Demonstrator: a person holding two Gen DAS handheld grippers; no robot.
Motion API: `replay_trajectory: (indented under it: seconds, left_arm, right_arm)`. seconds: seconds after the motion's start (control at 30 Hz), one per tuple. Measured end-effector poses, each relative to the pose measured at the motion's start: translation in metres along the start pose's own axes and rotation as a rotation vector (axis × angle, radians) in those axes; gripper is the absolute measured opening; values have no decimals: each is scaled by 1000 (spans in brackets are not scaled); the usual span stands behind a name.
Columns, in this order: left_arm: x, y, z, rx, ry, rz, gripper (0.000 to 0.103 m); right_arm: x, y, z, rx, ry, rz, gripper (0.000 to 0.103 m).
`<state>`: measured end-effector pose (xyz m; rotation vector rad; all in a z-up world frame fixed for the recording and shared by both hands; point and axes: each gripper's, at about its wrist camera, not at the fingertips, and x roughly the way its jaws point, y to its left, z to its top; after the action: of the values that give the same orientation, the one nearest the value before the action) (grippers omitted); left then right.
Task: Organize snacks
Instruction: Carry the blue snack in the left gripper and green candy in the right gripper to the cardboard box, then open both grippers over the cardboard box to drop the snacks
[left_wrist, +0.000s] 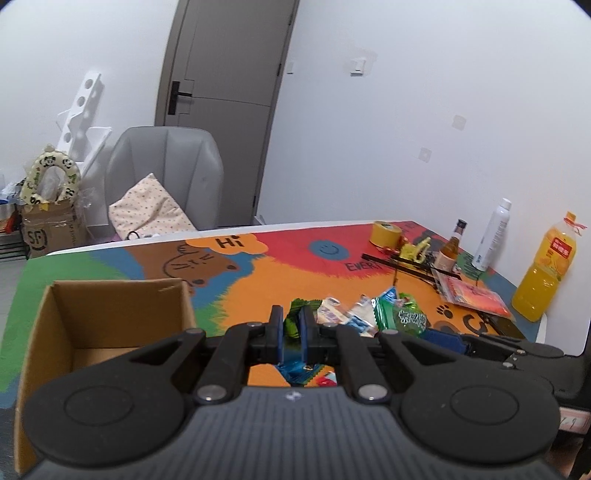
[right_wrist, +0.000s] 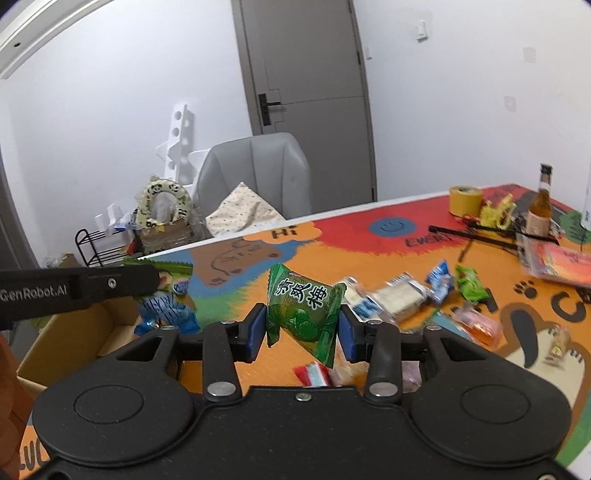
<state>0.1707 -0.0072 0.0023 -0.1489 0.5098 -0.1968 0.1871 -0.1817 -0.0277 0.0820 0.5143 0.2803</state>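
Snacks lie in a loose heap (right_wrist: 402, 295) on the painted table (right_wrist: 369, 251), too overlapped for an exact count; about ten wrappers show in the right wrist view. Among them are a white-and-blue pack (right_wrist: 400, 295), a small blue packet (right_wrist: 439, 280), a light green packet (right_wrist: 469, 284) and an orange one (right_wrist: 480, 325), and a small pale piece (right_wrist: 557, 347) sits apart to the right.

Two grippers are up over the table. The right gripper (right_wrist: 303, 328) has its jaws partly closed on one green plum candy packet (right_wrist: 304, 314), the blue pads pressing on both its sides, and the packet hangs clear of the table. The left gripper (left_wrist: 291, 334) has its jaws drawn almost together, nipping the edge of a green wrapper (left_wrist: 291, 325); in the right wrist view it reaches in from the left with a green-topped packet (right_wrist: 166, 273) and crumpled blue foil (right_wrist: 166, 314) hanging at its tip, above the box's near corner.

One cardboard box (left_wrist: 110, 317) stands open at the left of the table. What shows of its floor is bare cardboard; the gripper body hides the nearer part.

Along the far right edge stand one roll of yellow tape (left_wrist: 386, 233), one brown glass bottle (left_wrist: 450, 247), one white spray can (left_wrist: 493, 234) and one bottle of orange juice (left_wrist: 545, 269). Black sticks (left_wrist: 410, 267), a yellow clip (left_wrist: 415, 251) and a red-orange flat packet (left_wrist: 472, 295) lie between them and the heap. One grey chair (left_wrist: 166, 173) with a dotted cushion (left_wrist: 147, 214) stands behind the table.
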Motion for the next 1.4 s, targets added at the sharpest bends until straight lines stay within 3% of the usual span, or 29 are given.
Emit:
replay_trajectory:
  seconds: [0.33,0.7,1.2,1.3,1.4]
  left_arm:
    - [-10,46,7,-60,-24,67,8]
    - [-17,101,8,-137,-49,149,8]
    - [-5,137,1,-197,14,174,11]
    - [-12,140,-1,-213,11,183,16]
    - [-19,142,-3,-228,7,192,28]
  right_arm:
    - [16,39,14,-21,0,63,39]
    - [32,58,17,-36,9,67,39]
    - [49,115,24,-61,49,172,39]
    - [50,125,27,-68,48,200,39]
    - [50,131,28,-69,36,223,39]
